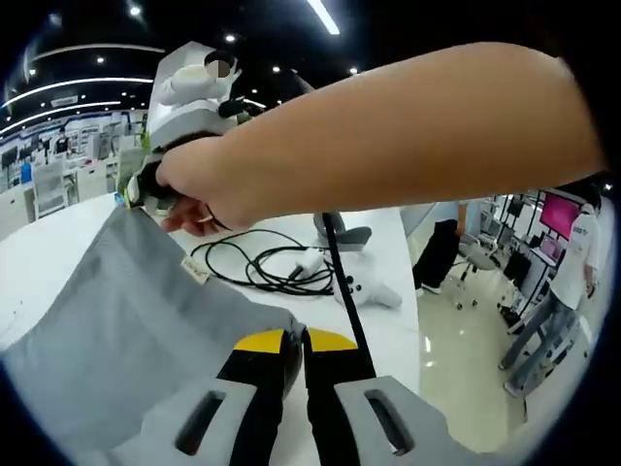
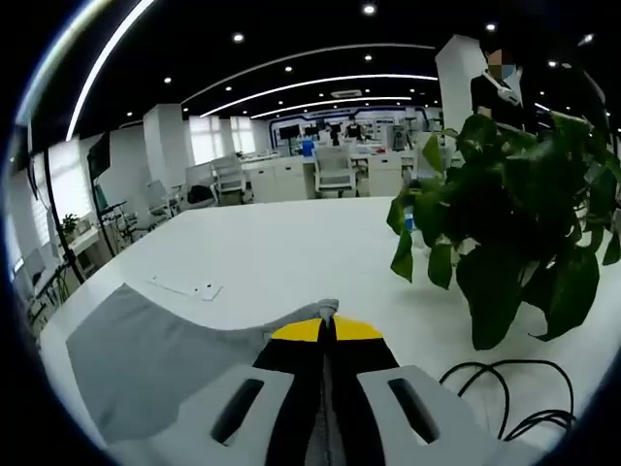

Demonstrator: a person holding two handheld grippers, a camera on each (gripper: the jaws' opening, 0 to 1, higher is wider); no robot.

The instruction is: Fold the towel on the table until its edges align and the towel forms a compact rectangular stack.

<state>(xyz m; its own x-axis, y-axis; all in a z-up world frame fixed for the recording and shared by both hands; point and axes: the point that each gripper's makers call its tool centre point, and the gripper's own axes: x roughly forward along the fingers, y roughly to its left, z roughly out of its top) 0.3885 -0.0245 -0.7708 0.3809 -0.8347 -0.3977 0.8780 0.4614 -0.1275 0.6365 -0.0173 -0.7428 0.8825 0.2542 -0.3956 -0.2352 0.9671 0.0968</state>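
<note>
Left gripper view: my left gripper [image 1: 294, 342] has its yellow-tipped jaws pressed together on the near edge of the grey towel [image 1: 126, 330], which is lifted off the white table [image 1: 49, 252] and slopes up toward my right hand [image 1: 199, 189]. That hand, on a bare forearm crossing the top of the view, carries the right gripper [image 1: 146, 189] at the towel's far corner. A black cable [image 1: 262, 262] lies coiled on the table just beyond the cloth.

Right gripper view: my right gripper [image 2: 325, 330] is closed on a pinch of towel [image 2: 146, 359], with cloth bunched at the tips and the rest draped down to the table [image 2: 272, 252]. A leafy plant [image 2: 514, 223] stands to one side, and a cable [image 2: 505, 398] loops below it.

I judge the risks to be slippage and skew. The cloth looks thin, soft and matte, so a shallow pinch could let go mid-fold, and uneven tension between the two grips could leave the edges misaligned. The sagging towel could also catch the cable and drag it.
</note>
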